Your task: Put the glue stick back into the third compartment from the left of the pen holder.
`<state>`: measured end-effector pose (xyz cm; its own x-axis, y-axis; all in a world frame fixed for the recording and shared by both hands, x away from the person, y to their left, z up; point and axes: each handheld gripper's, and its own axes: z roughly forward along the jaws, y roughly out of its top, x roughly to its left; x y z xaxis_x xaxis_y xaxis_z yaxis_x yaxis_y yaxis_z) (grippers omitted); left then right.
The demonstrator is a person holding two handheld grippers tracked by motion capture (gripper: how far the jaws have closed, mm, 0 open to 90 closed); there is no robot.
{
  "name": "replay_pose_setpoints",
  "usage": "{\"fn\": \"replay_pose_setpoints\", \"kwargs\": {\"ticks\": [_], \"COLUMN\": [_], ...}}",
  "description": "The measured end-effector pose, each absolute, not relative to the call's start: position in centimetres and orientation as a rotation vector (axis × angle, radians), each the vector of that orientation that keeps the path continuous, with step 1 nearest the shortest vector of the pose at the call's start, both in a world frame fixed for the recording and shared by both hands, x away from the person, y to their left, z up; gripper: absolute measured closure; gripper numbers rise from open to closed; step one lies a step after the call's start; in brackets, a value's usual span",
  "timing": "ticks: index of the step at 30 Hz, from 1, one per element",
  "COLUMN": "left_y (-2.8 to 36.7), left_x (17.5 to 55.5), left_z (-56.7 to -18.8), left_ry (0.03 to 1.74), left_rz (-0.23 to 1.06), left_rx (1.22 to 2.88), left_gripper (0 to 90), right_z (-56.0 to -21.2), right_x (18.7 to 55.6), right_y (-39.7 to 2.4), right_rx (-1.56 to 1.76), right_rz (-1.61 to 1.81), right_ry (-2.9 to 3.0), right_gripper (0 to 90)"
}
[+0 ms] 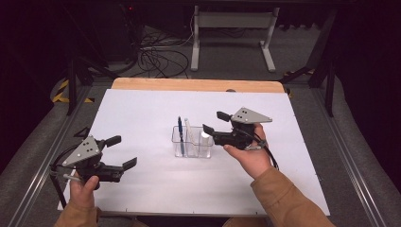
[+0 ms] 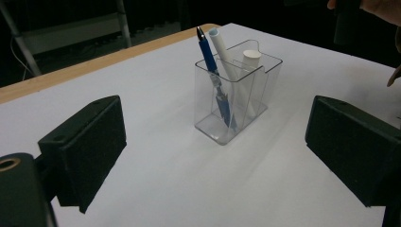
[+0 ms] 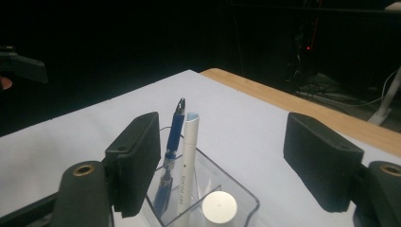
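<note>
1. A white sheet (image 1: 142,118) covers the tabletop.
2. A light wooden table edge (image 1: 189,84) runs along the far side.
3. A white metal stand (image 1: 231,28) and tangled black cables (image 1: 158,59) sit on the grey floor beyond.

High view looks down from the person's side — both gripper views face the clear holder (image 1: 192,142) closely.

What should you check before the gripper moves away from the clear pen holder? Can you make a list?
1. Right gripper open, nothing between its jaws: ok.
2. White cylinder standing inside the clear holder: ok.
3. Blue pen and white pen leaning in the holder's other compartment: ok.
4. Holder upright on the white table: ok.
5. Left gripper open and apart from the holder: ok.
6. Right jaws clear of the holder's rim: cannot tell.
</note>
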<state>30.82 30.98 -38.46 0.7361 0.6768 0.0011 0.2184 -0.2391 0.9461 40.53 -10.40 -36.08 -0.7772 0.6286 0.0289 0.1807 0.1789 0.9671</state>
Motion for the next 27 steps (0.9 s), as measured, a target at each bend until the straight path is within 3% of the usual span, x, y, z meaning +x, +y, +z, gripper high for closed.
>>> {"fn": "replay_pose_setpoints", "kwargs": {"ticks": [15,27], "left_y": [30.9,30.8], "left_x": [30.9,30.8], "left_z": [-38.5,-38.5], "left_ry": [0.699,0.699], "left_rz": [0.509,0.508], "left_rx": [1.8,1.796], "left_gripper": [6.8,6.8], "right_z": [-34.9,-35.8], "right_x": [38.6,37.1], "right_y": [-13.9,-16.8], "right_rx": [0.708,0.707], "right_rz": [1.594,1.545], "right_ry": [2.083,2.081], "right_gripper": [26.1,25.8]}}
